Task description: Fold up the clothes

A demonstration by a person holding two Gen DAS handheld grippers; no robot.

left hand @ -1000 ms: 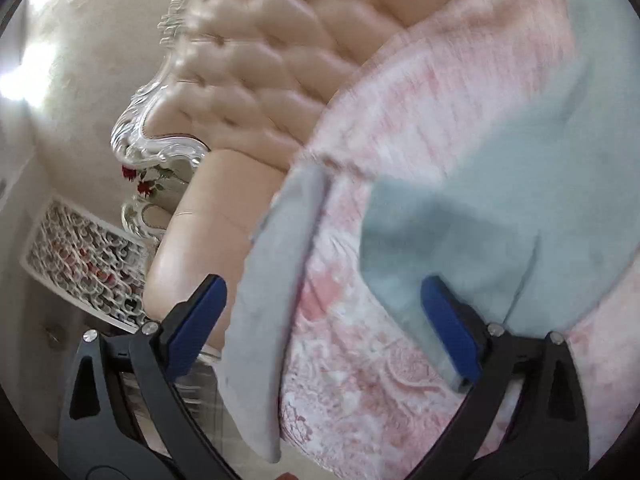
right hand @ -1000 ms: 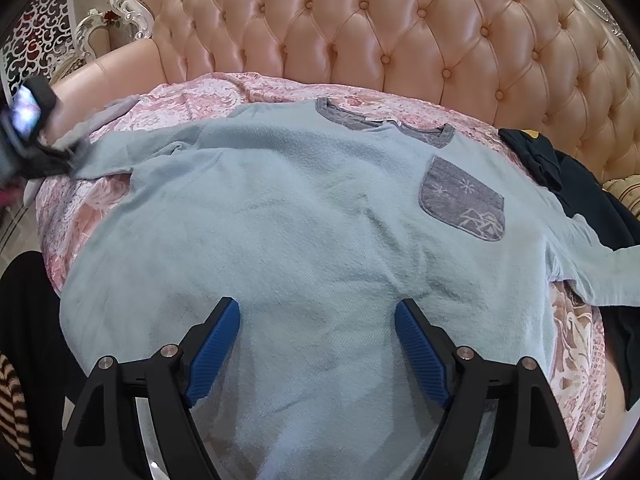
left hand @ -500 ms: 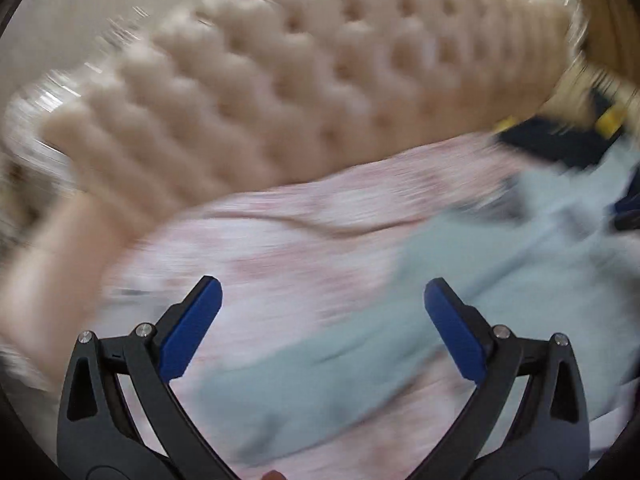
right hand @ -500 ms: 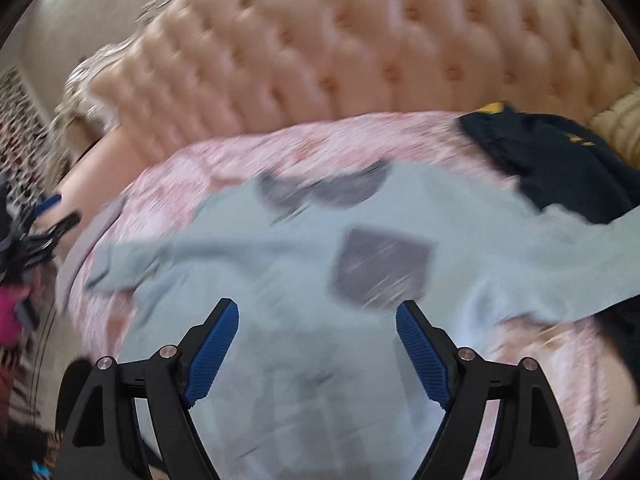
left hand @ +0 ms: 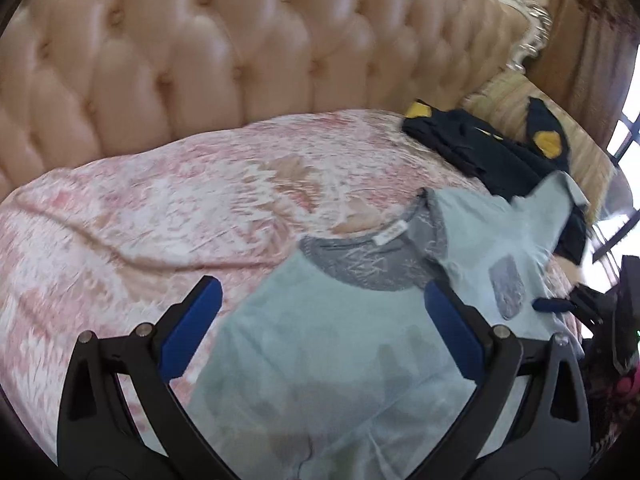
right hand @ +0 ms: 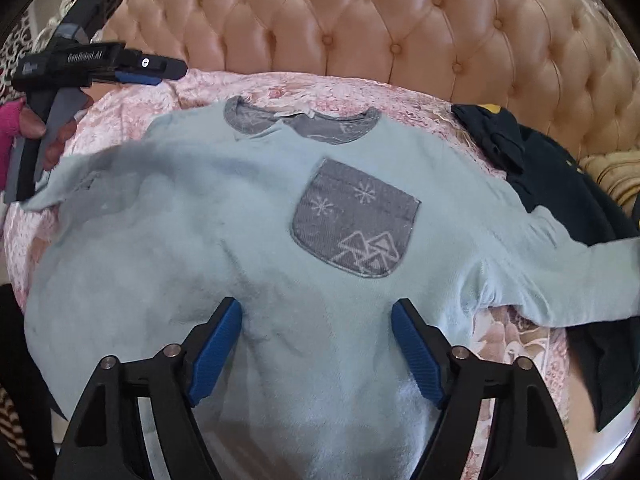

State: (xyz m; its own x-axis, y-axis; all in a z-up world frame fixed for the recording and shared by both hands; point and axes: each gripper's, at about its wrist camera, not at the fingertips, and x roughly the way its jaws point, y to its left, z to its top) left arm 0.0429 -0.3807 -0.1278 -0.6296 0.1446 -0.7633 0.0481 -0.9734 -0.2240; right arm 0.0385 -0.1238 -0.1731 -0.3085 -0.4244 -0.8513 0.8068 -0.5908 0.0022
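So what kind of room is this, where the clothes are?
Probably a bedroom: there's a big padded, buttoned headboard, a pink patterned bedspread, and a light blue shirt spread out on it for folding.

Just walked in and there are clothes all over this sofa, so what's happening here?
A person is folding laundry with a two-finger gripper in each hand. A light blue shirt with a grey pocket lies face up on the pink patterned cover of the tufted sofa. One sleeve is folded in across the chest; the other sleeve is stretched out. Both the left gripper and the right gripper are open above the shirt, holding nothing. A dark navy garment waits beside it.
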